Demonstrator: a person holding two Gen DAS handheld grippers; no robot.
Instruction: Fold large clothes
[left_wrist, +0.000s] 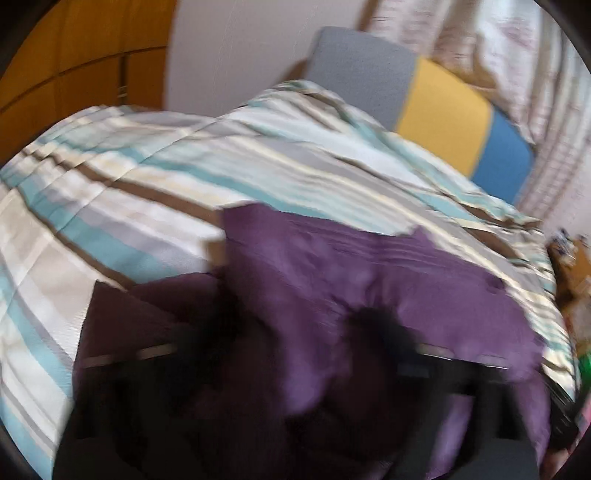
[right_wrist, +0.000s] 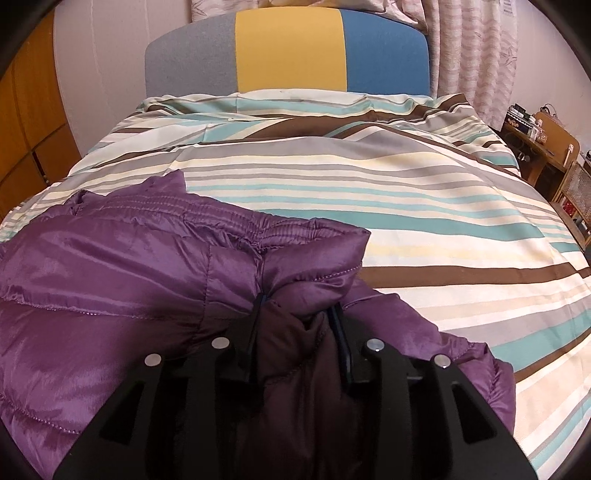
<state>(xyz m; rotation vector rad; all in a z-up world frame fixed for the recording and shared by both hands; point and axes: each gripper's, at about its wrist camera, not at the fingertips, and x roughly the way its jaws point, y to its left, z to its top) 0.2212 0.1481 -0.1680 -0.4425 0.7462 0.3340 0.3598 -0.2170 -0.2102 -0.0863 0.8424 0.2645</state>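
A shiny purple puffer jacket (right_wrist: 122, 273) lies crumpled on the striped duvet (right_wrist: 406, 206), at the near left of the bed. My right gripper (right_wrist: 297, 314) rests on its near edge with the jaws partly apart. A slack fold of the darker lining (right_wrist: 291, 350) sits between the fingers (right_wrist: 255, 325) and touches both. The left wrist view is blurred. In it the left gripper (left_wrist: 299, 325) hangs low over the same jacket (left_wrist: 332, 266), its dark fingers (left_wrist: 376, 328) spread wide. Purple fabric lies under and between them, and nothing is pinched.
The duvet (left_wrist: 184, 173) covers the whole bed up to a grey, yellow and blue headboard (right_wrist: 288, 48). Wooden cupboards (right_wrist: 26, 122) stand on the left. A curtain (right_wrist: 476, 55) and a cluttered wooden shelf (right_wrist: 543, 147) stand on the right.
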